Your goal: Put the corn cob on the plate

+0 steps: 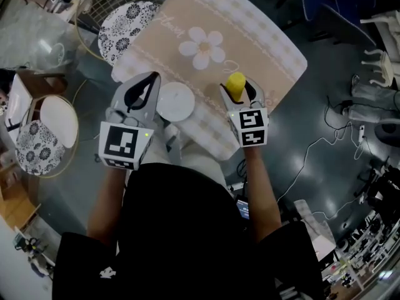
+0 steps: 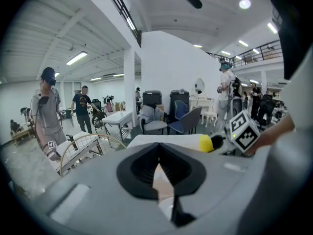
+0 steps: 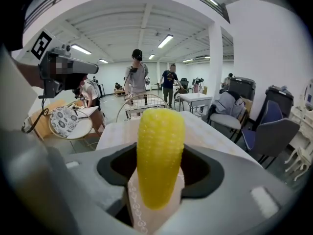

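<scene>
- In the head view, the lower end of the corn cob (image 1: pixel 235 85) is hidden between the jaws of the right gripper (image 1: pixel 240 90).
- The left gripper (image 1: pixel 147 80) overlaps the left edge of the plate (image 1: pixel 178 100).
- The near edge of the table (image 1: pixel 269 42) lies hidden under both grippers and the person (image 1: pixel 181 230).
- In the left gripper view, too little of the white patch low in the jaw gap shows to tell what it is.

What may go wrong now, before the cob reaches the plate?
1. The right gripper grips the cob near its lower end, and much of it sticks out past the jaws. It may tilt or slip on the way.
2. The shut left gripper sits right beside the plate. The grippers might collide there, or it might nudge the plate.
3. The plate looks small, so the round cob may roll off on release.
</scene>
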Available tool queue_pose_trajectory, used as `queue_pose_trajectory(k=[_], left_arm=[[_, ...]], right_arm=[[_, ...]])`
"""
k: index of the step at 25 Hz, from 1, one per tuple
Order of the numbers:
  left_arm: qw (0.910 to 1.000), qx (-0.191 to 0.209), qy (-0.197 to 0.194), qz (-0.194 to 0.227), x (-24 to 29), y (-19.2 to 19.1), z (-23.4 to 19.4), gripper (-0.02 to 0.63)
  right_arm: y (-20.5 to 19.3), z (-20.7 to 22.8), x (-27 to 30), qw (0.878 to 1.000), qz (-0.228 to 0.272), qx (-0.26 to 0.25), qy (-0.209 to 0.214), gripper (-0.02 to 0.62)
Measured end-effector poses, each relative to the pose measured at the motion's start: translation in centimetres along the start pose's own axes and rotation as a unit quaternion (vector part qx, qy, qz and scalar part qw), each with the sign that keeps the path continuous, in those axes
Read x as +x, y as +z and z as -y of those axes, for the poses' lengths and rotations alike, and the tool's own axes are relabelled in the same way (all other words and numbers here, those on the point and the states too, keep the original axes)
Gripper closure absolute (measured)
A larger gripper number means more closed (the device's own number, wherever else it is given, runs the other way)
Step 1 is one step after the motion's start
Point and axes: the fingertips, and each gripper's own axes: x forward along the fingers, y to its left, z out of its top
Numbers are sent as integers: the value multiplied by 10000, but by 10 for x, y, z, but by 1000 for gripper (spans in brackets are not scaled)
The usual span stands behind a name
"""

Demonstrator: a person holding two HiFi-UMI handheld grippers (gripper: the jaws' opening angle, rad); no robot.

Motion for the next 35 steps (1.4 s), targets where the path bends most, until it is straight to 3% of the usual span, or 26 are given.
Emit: queue_pose_trajectory(k=[14, 35], left_arm=[[9993, -273, 263, -46, -32, -30, -24, 601], [9961, -561, 636, -233, -69, -68, -59, 601]], right_arm=[[12, -95, 19, 9954, -61, -535, 797, 336], [-37, -179, 73, 9742, -972, -1152, 1678, 336]])
